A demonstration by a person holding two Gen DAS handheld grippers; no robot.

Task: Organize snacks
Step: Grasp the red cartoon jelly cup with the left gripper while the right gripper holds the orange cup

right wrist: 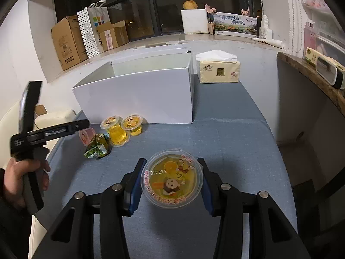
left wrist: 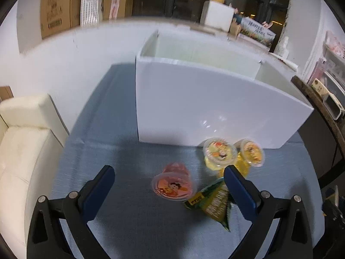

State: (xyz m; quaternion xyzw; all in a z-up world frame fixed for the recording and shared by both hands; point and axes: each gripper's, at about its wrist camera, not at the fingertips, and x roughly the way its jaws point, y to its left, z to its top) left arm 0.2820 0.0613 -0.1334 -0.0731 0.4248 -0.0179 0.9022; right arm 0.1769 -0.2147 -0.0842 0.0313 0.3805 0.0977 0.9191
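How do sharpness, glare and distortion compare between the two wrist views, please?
Left wrist view: motion-smeared, with the pink jelly cup soft and glare spots low on the white box. Right wrist view: sharp, the held orange jelly cup lid print legible. Both: fisheye-bent edges.

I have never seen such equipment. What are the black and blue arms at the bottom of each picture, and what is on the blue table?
They are hand-held grippers; a person's hand holds each, and a camera on each looks along its fingers. One picture is from the left gripper, which is open and empty. The other is from the right gripper, closed on a yellow jelly cup. On the blue table stand a white box, a tissue pack, two yellow jelly cups, a pink jelly cup and a green snack packet.
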